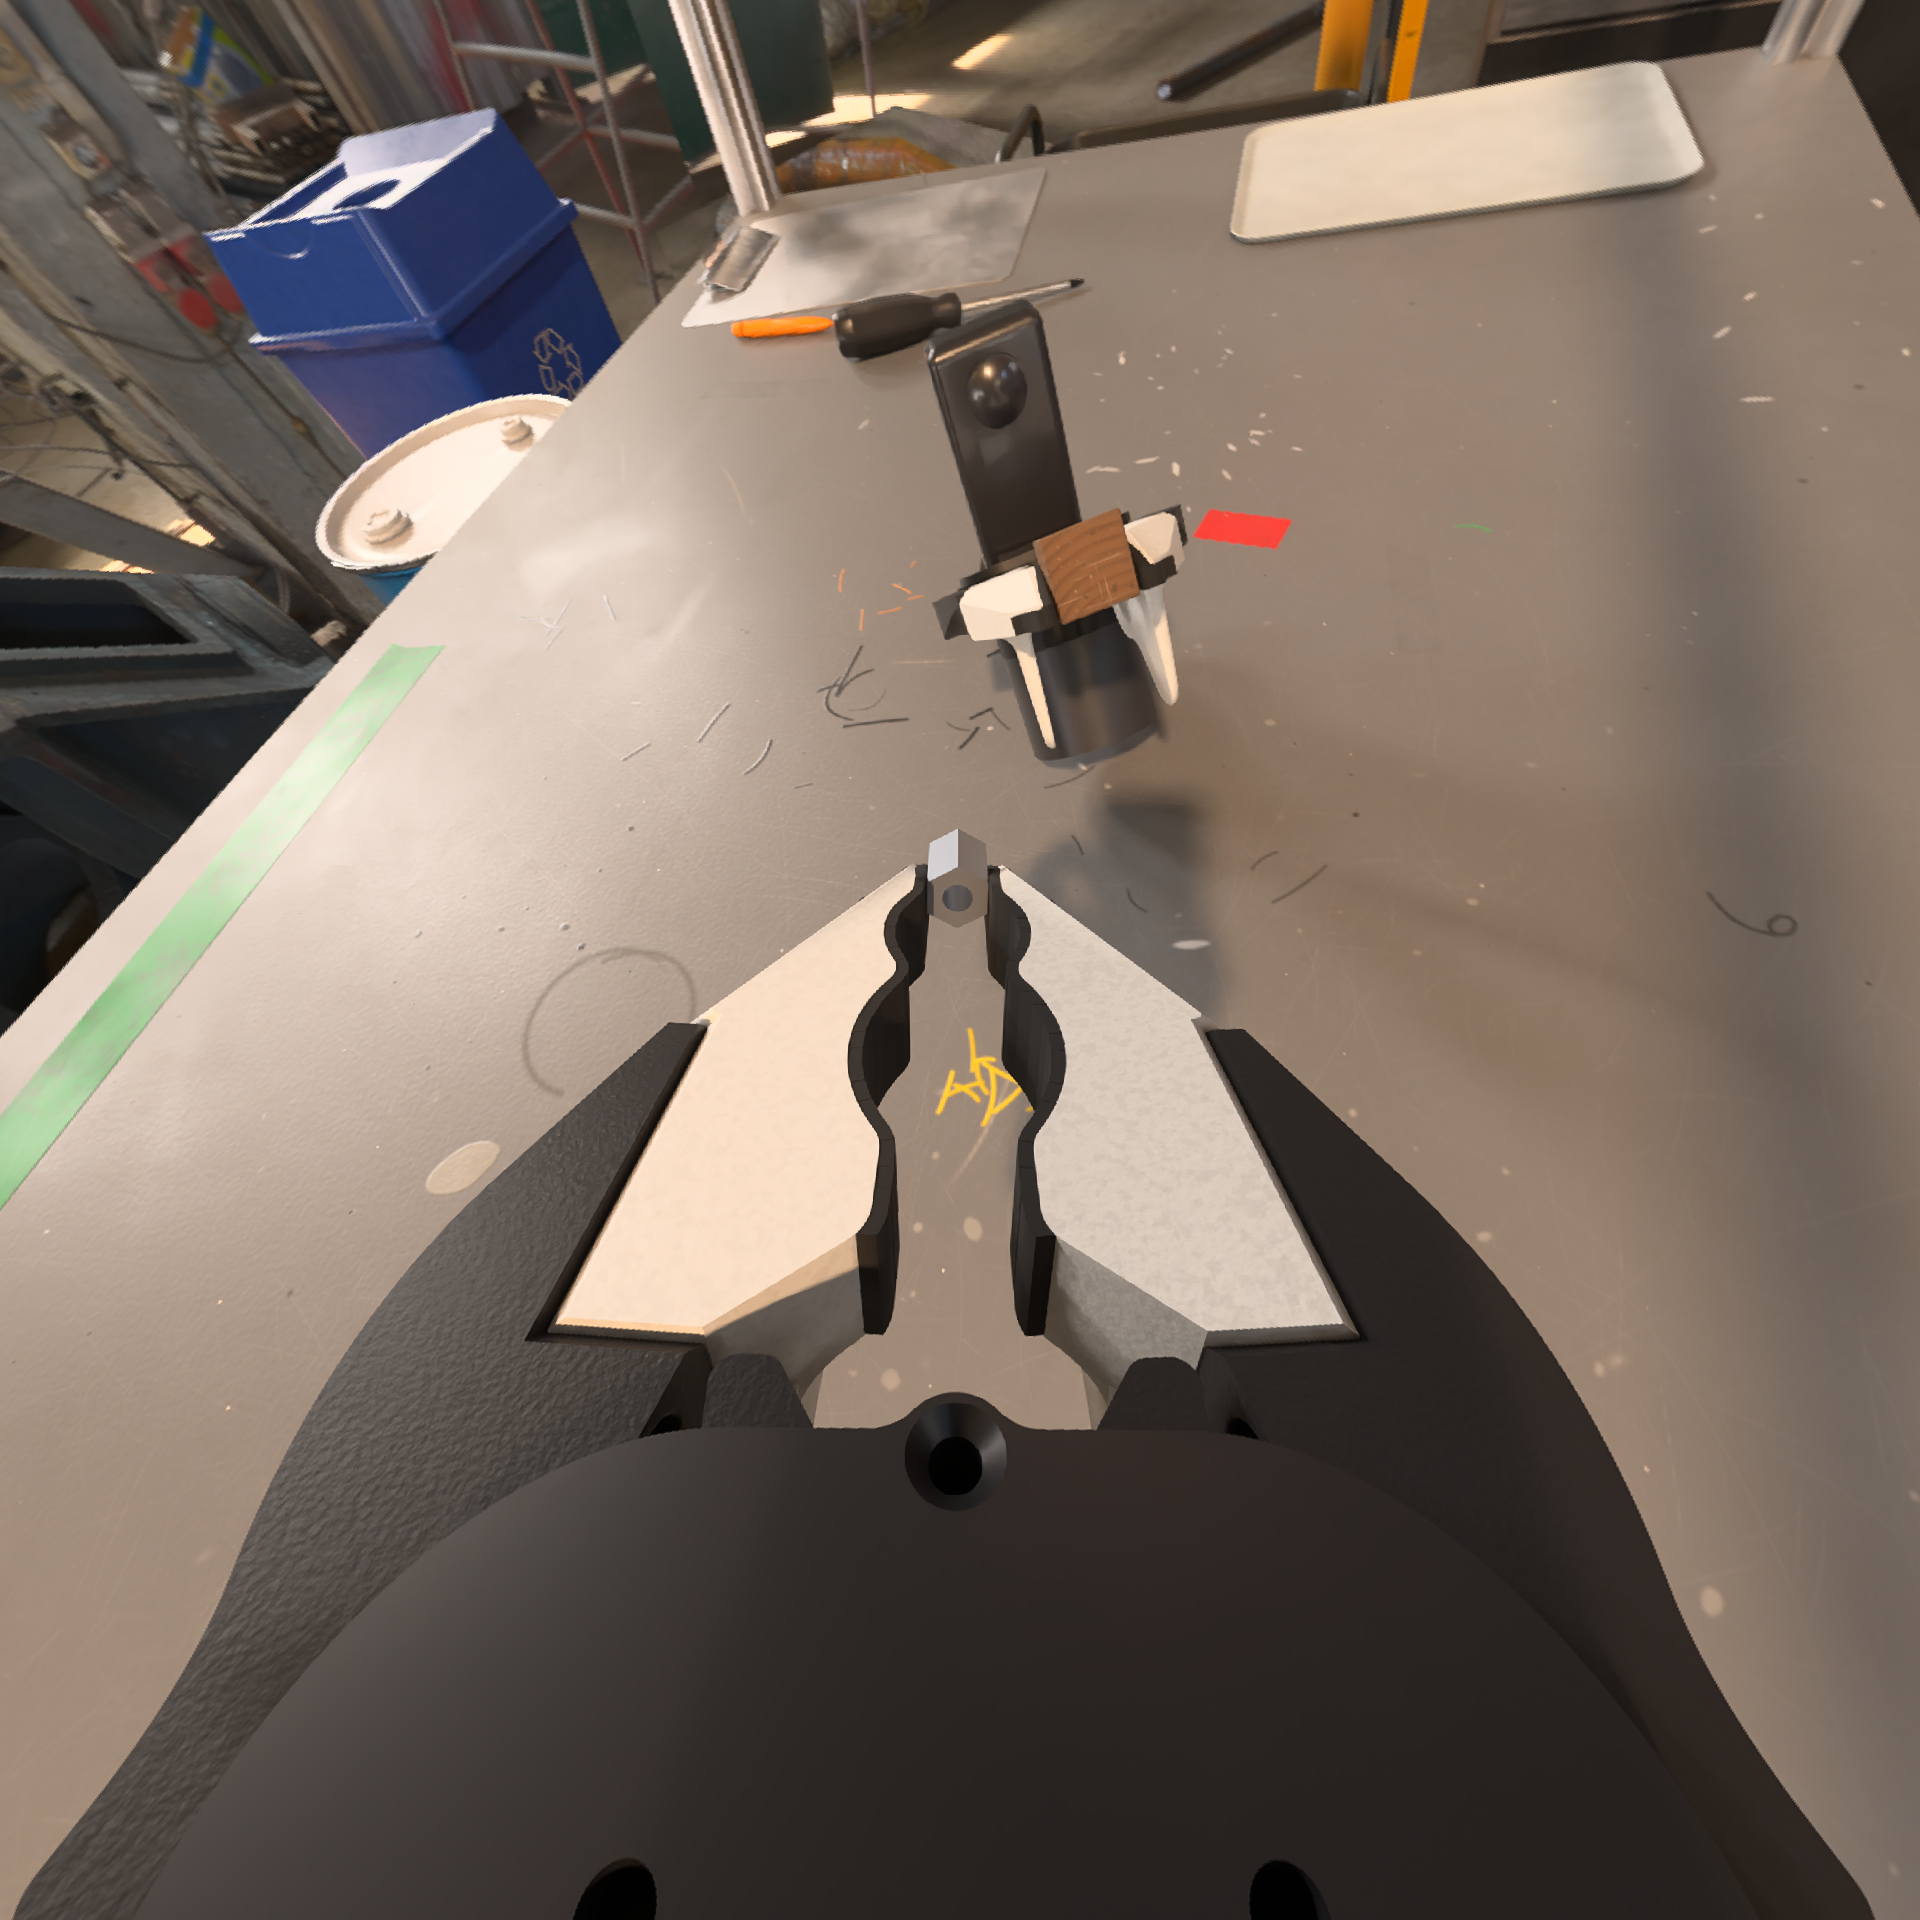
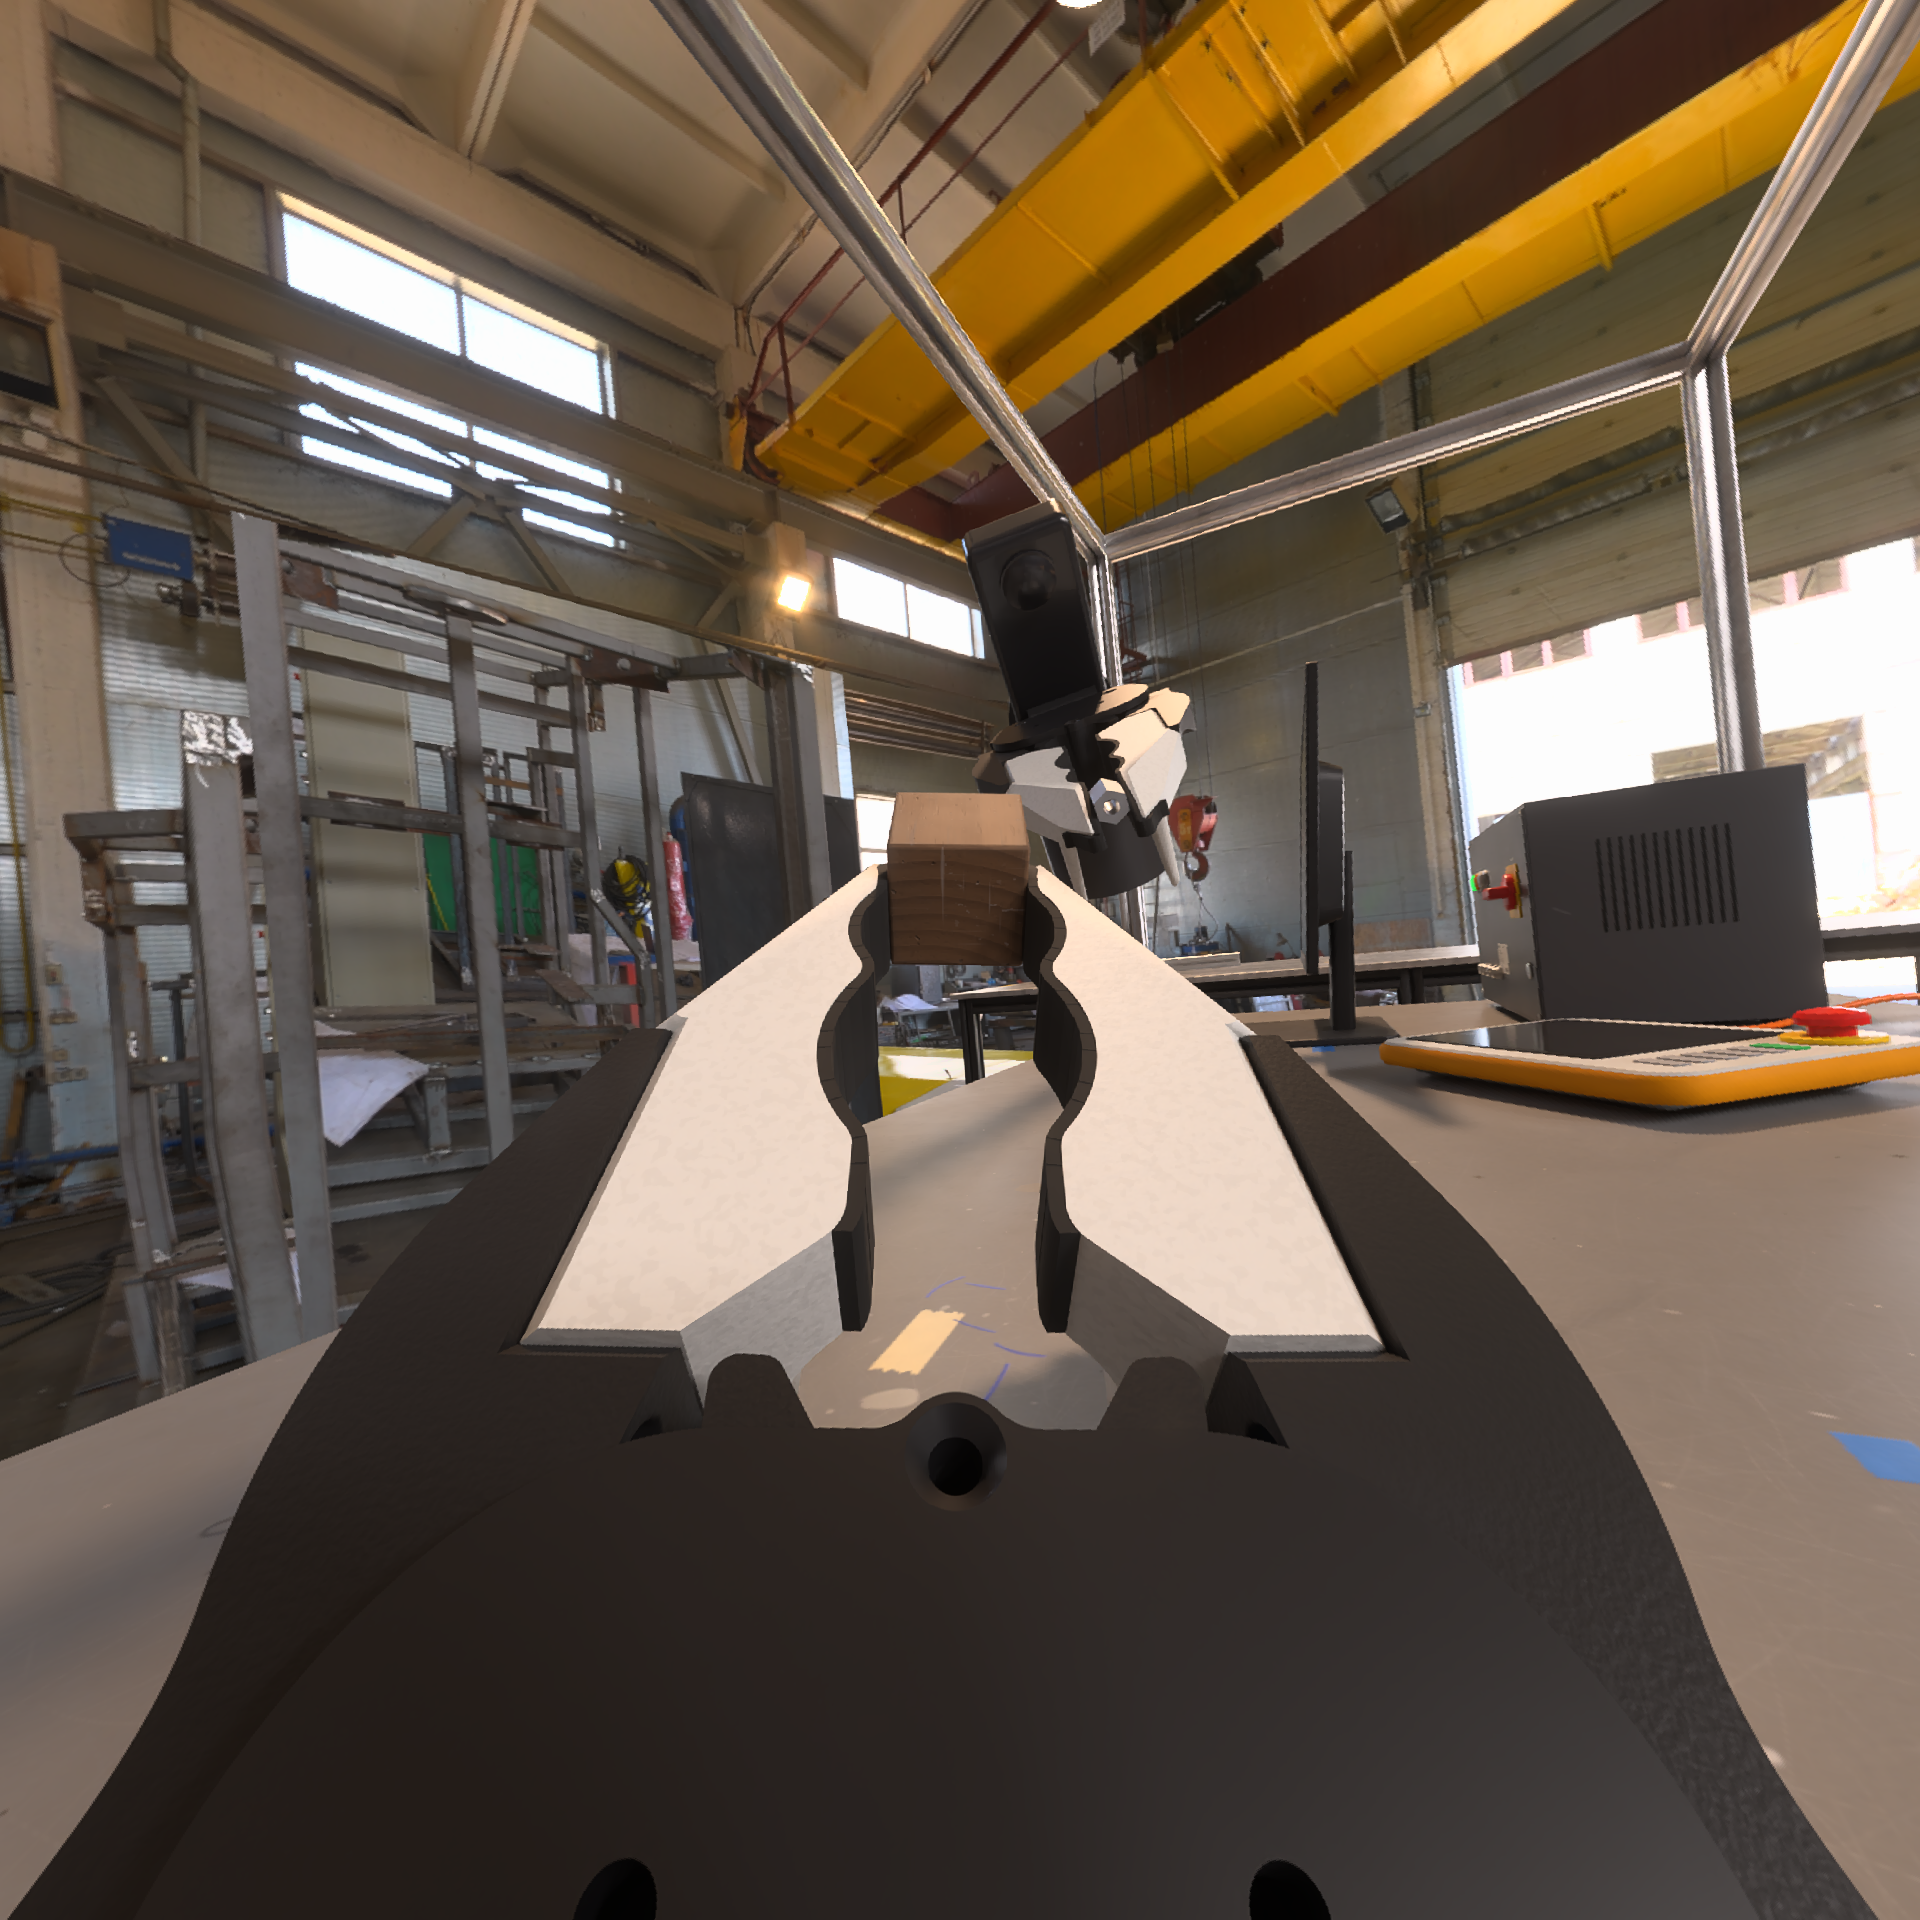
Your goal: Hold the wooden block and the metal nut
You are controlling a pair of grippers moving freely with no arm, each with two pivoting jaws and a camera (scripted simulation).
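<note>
In the left wrist view my left gripper point(image 1: 957, 883) is shut on a small grey metal nut point(image 1: 956, 881) held at the fingertips above the grey table point(image 1: 520, 935). Farther off in that view the right gripper point(image 1: 1075, 577) holds the brown wooden block point(image 1: 1086, 566) above the table. In the right wrist view my right gripper point(image 2: 957, 883) is shut on the wooden block point(image 2: 957, 883), lifted off the table. The left gripper point(image 2: 1110, 805) shows beyond it, higher up, with the nut point(image 2: 1110, 805) between its fingertips.
A black-handled screwdriver point(image 1: 904, 322), an orange pen point(image 1: 779, 327), a metal clipboard point(image 1: 883, 239) and a white tray point(image 1: 1465, 145) lie at the table's far end. A red patch point(image 1: 1242, 528) marks the table. A yellow-edged pendant point(image 2: 1652, 1060) and grey box point(image 2: 1652, 894) stand at right.
</note>
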